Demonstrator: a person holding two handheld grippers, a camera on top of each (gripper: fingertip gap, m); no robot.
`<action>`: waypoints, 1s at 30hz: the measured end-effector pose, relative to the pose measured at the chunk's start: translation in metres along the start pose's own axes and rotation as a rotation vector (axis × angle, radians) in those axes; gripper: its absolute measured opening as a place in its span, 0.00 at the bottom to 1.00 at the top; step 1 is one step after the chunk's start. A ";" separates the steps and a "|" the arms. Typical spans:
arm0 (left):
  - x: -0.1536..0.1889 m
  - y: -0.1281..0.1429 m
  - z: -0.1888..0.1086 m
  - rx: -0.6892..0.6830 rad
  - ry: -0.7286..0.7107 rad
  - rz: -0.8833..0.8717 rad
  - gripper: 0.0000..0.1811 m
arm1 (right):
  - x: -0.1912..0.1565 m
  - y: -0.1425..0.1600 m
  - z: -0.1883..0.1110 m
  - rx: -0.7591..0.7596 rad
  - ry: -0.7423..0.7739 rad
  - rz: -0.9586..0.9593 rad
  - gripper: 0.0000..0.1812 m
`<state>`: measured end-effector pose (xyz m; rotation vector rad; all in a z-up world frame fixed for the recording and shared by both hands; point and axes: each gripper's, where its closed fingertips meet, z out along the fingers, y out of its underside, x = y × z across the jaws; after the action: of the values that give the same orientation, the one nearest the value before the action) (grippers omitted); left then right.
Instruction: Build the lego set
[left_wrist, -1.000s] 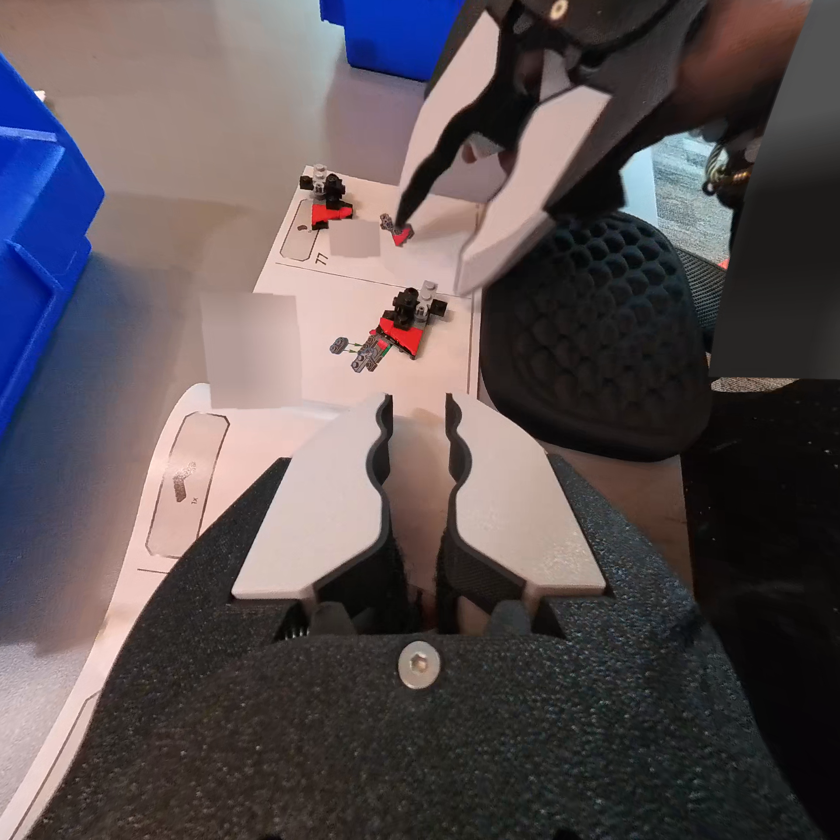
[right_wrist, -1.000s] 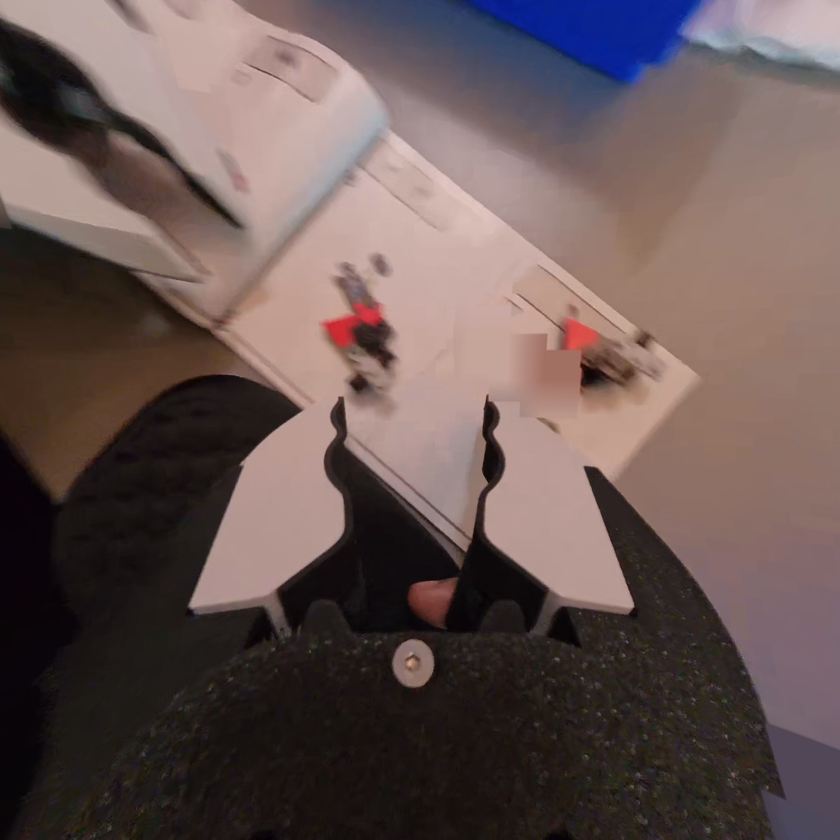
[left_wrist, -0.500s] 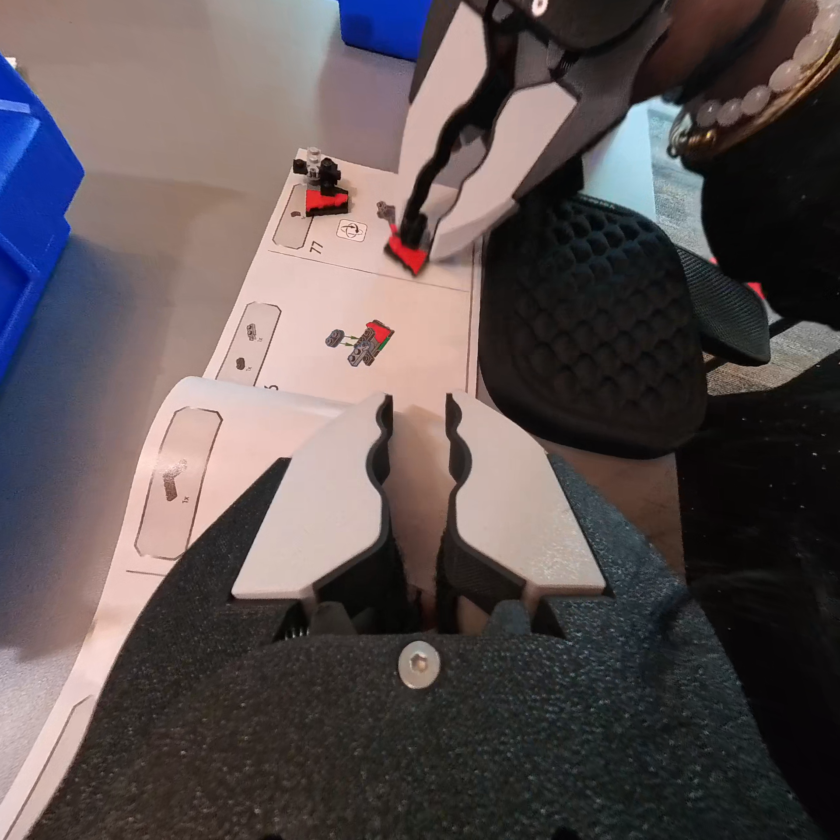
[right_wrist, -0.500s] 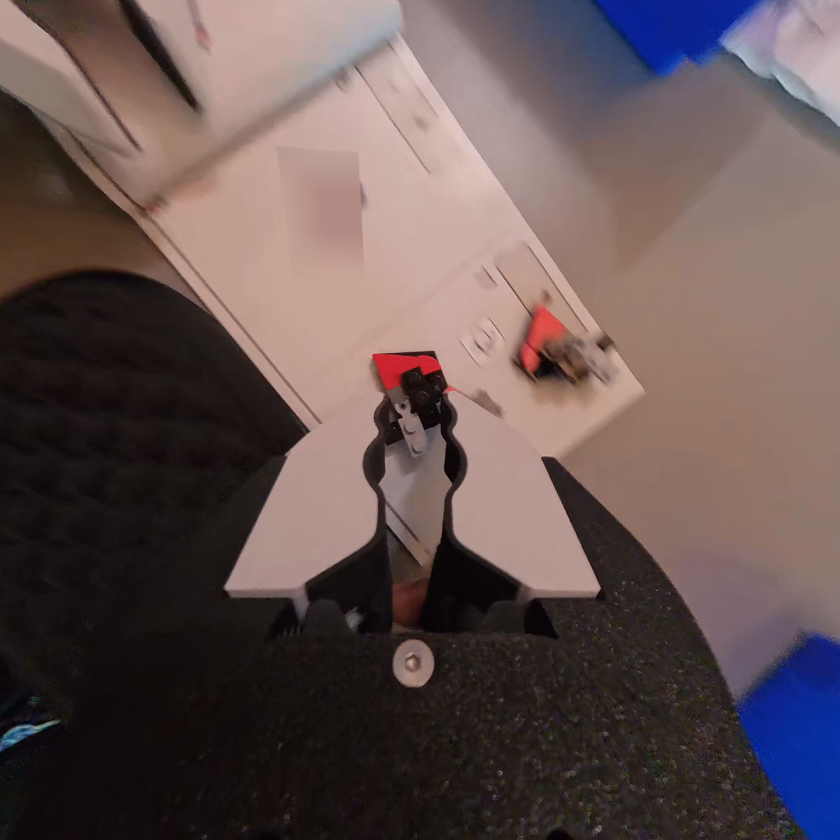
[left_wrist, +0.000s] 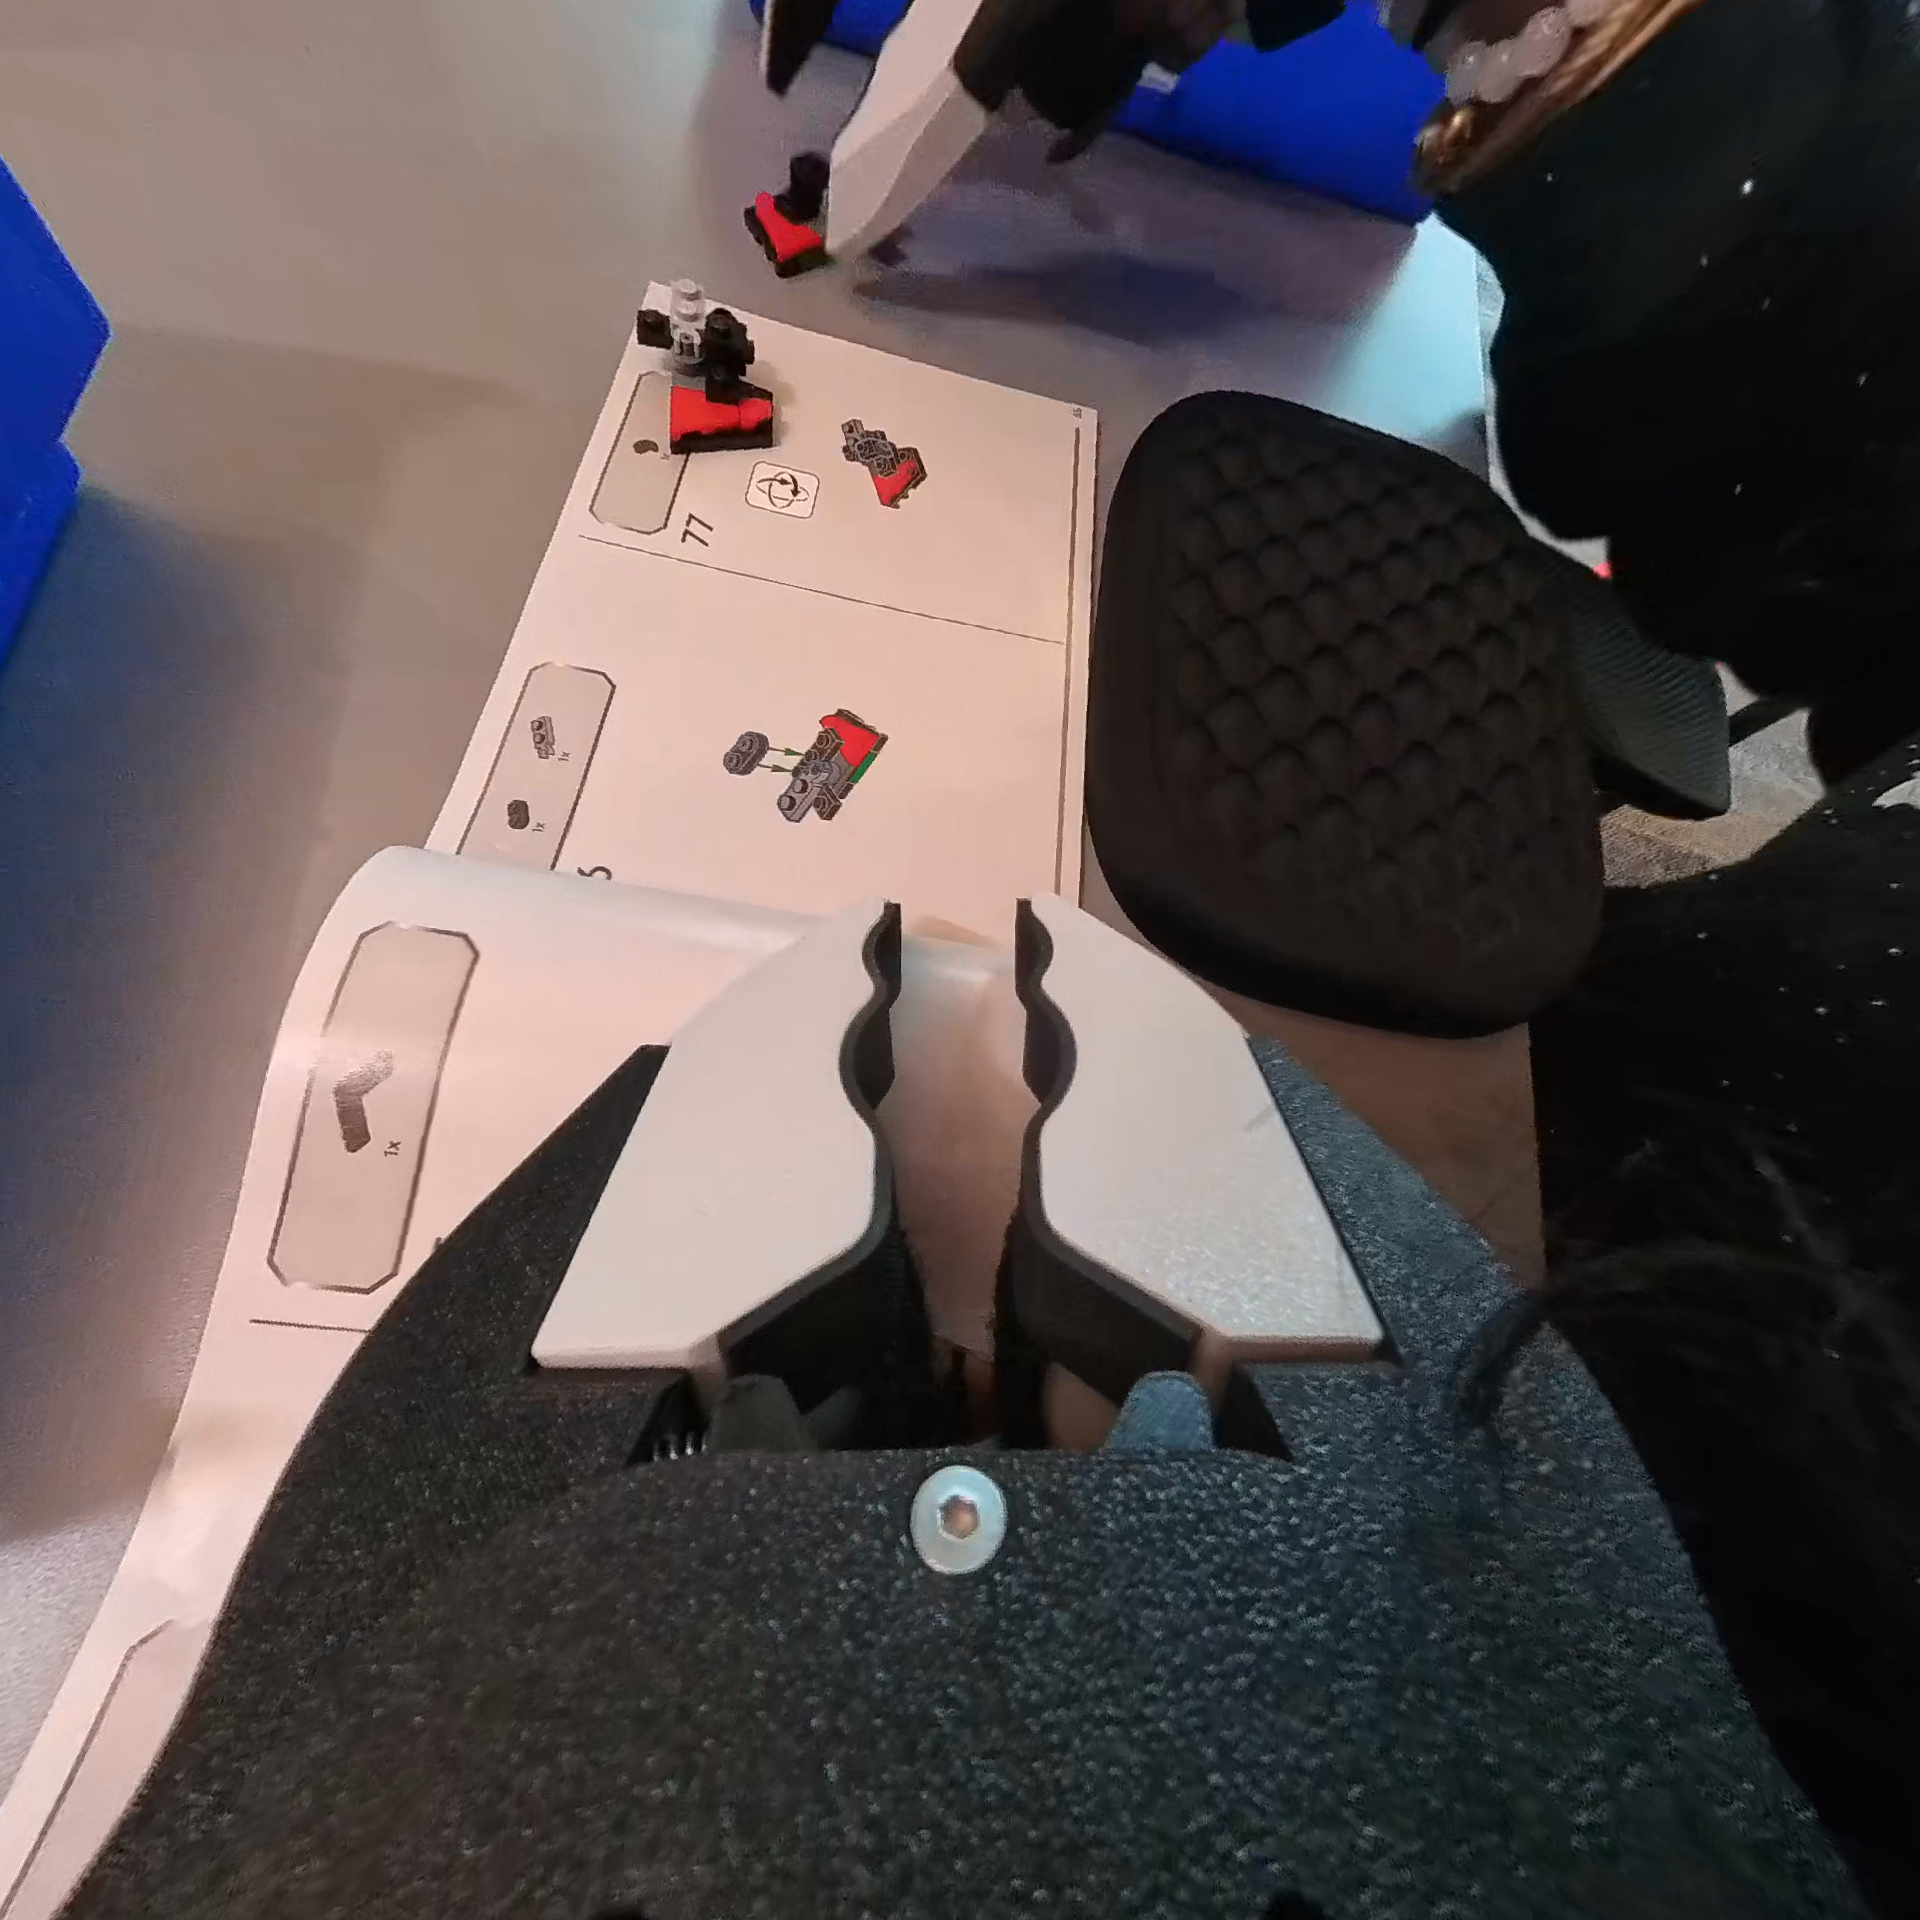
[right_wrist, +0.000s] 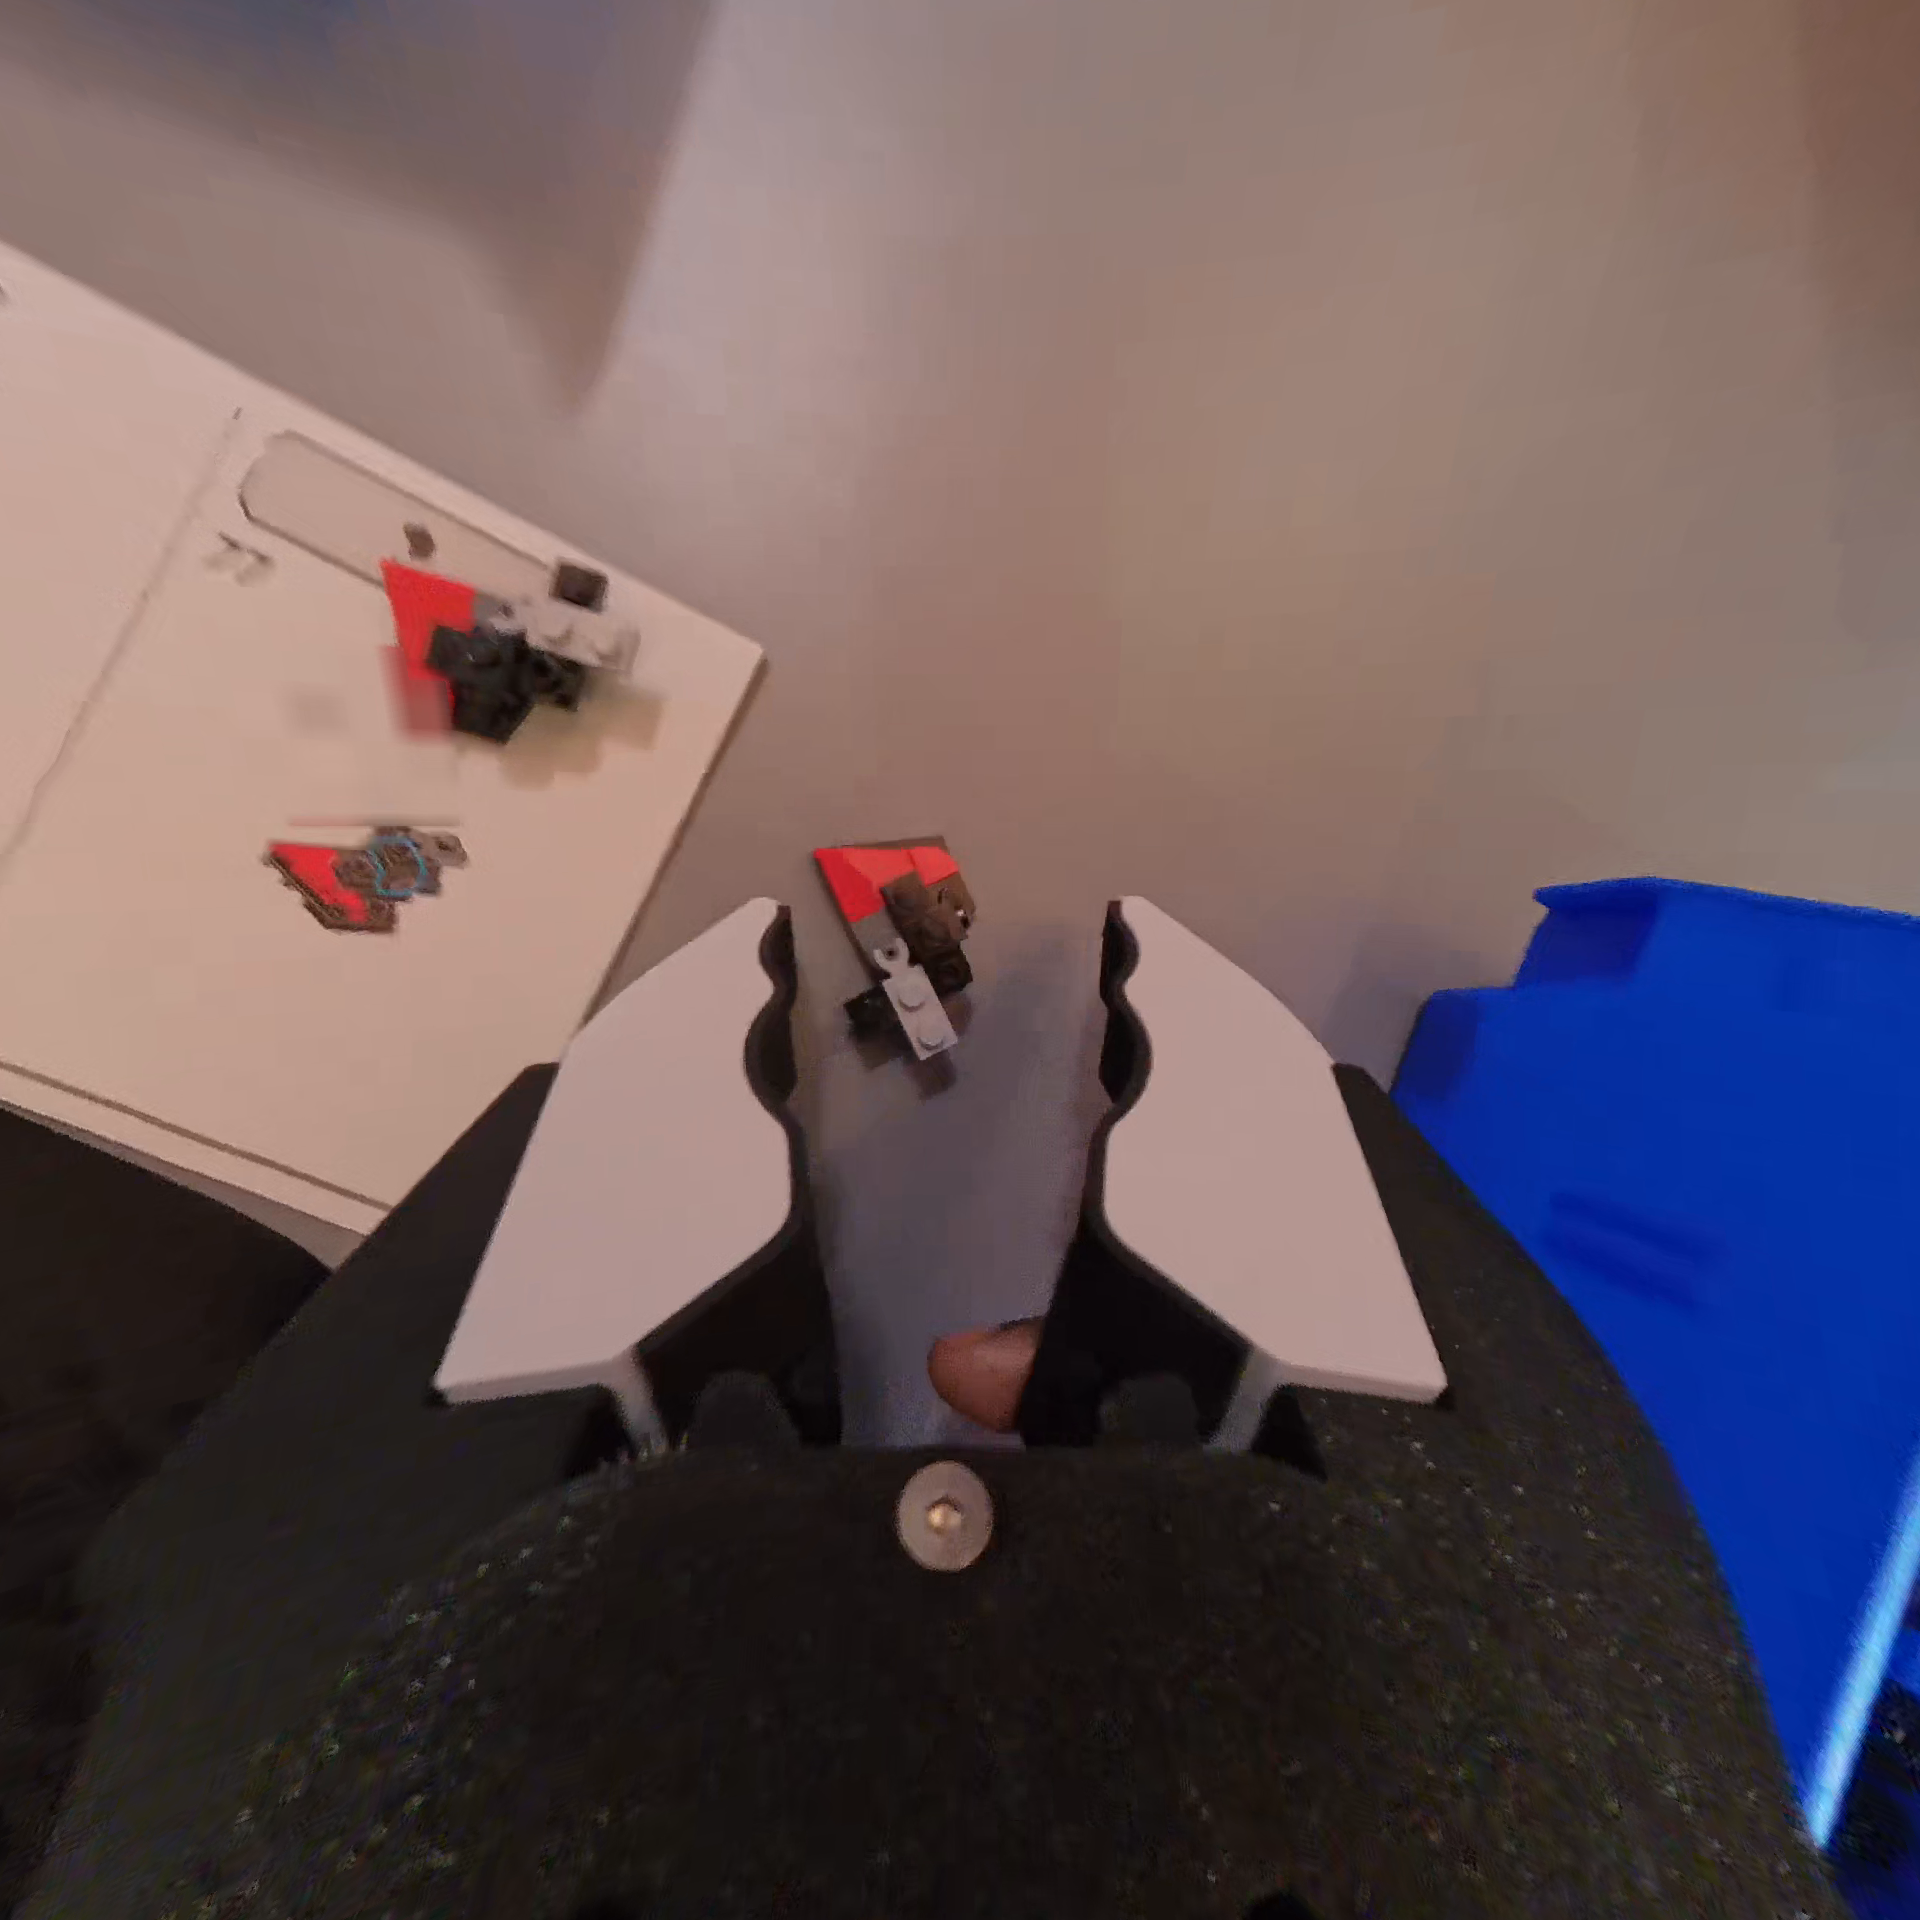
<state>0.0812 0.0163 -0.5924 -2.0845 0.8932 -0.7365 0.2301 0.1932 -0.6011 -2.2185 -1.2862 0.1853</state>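
Blue bin (right_wrist: 1662, 1195) on grey table (right_wrist: 1247, 416); black quilted armrest (left_wrist: 1340, 707) alongside.

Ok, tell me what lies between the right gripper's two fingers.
The small red, black and grey lego assembly lies on the grey table between the open right gripper's tips, seemingly untouched; right wrist view.

The only print is on the white instruction booklet (left_wrist: 935, 582). A big step number sits beside the top grey box (left_wrist: 634, 457), and part of another shows under the second grey box (left_wrist: 540, 769). Each grey box, and the curled page's box (left_wrist: 364, 1101) too, holds tiny count marks. A small square sign (left_wrist: 781, 488) shows round arrows. In the right wrist view the booklet's (right_wrist: 208, 987) print is too blurry to read.
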 end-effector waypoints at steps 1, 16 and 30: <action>0.000 0.000 0.000 0.004 0.002 -0.007 0.11 | -0.003 -0.007 -0.006 0.043 0.013 0.020 0.30; 0.001 0.000 0.000 -0.001 0.004 0.003 0.11 | -0.088 -0.042 0.016 0.083 -0.422 0.032 0.32; -0.001 0.001 0.000 -0.006 0.013 -0.025 0.11 | -0.165 -0.051 -0.005 0.176 -0.631 -0.698 0.30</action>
<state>0.0808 0.0166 -0.5935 -2.1018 0.8794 -0.7624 0.1058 0.0731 -0.5952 -1.4802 -2.1940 0.7252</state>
